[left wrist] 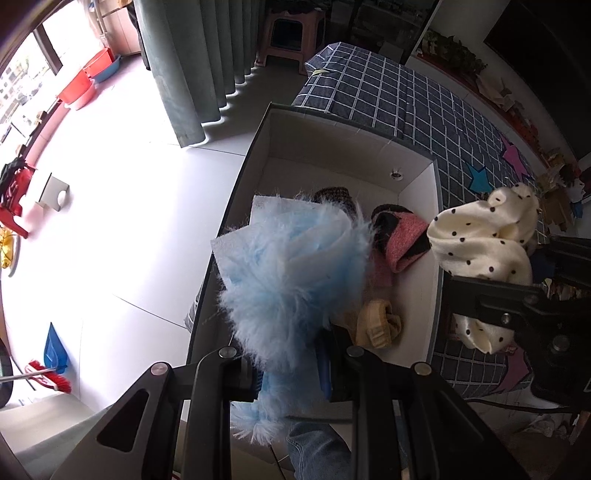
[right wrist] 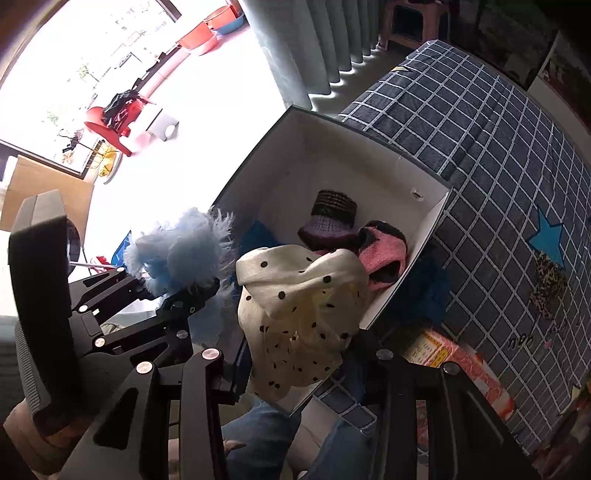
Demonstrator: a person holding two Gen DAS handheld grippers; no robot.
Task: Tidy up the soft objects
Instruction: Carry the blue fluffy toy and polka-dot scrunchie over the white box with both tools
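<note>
My left gripper (left wrist: 291,373) is shut on a fluffy light-blue soft piece (left wrist: 291,269), held over the left side of a white-lined open box (left wrist: 430,258). My right gripper (right wrist: 306,365) is shut on a cream cloth with black dots (right wrist: 299,317), which hangs above the box's (right wrist: 424,229) near right corner. In the left wrist view that cloth (left wrist: 484,240) and the right gripper (left wrist: 517,295) show at the right. Inside the box lie a pink and black knit piece (left wrist: 400,240), a dark woven hat (right wrist: 332,218) and a yellow knit item (left wrist: 378,323).
The box rests against a dark checked cover (left wrist: 424,107) with coloured stars. A dark blue fuzzy item (right wrist: 428,288), a leopard-print piece (right wrist: 548,284) and an orange packet (right wrist: 458,358) lie on it. Curtains (left wrist: 195,55), pale floor, a pink stool (left wrist: 291,33), broom and dustpan (left wrist: 51,362) surround.
</note>
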